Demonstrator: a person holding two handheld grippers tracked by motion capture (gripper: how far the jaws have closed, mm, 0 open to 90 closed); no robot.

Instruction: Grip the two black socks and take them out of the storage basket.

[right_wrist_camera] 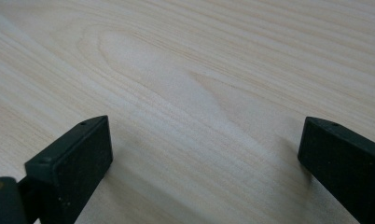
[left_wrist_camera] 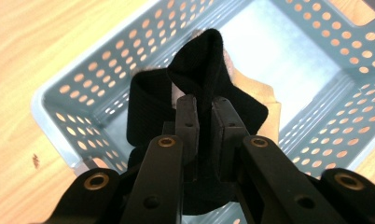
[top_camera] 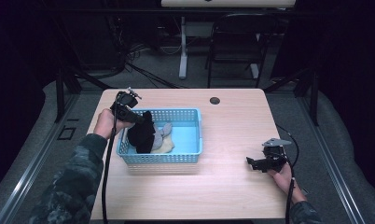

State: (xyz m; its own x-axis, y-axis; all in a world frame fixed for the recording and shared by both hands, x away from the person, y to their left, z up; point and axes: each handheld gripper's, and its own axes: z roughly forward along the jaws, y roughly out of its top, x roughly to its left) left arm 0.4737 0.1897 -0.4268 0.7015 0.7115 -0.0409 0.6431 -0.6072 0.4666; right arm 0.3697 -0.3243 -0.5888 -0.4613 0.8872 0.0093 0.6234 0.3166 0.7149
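Over the left end of the blue perforated basket (top_camera: 176, 135), in the high view, the left hand-held gripper (top_camera: 138, 118) holds a black sock (top_camera: 142, 134) by its top, the sock hanging down into the basket. Beside it in the basket lie a grey sock (top_camera: 166, 129) and a cream-coloured one (top_camera: 166, 146). Well to the right of the basket, the right hand-held gripper (top_camera: 256, 163) rests low on the wooden worktop (top_camera: 232, 186).

In the left gripper view, the jaws of the left hand-held gripper (left_wrist_camera: 205, 114) are pinched tight on a fold of the black sock (left_wrist_camera: 199, 65), with the basket (left_wrist_camera: 311, 42) below and a cream sock (left_wrist_camera: 262, 100) showing beneath the black fabric.

In the right gripper view, the right hand-held gripper (right_wrist_camera: 204, 154) stands with its jaws wide apart and nothing between them, over bare worktop (right_wrist_camera: 185, 70).

The risk I see: the grip takes only a narrow fold, so the sock could slip free during a lift, or its hanging end could drag a neighbouring sock or catch the basket wall and tug the light basket along.
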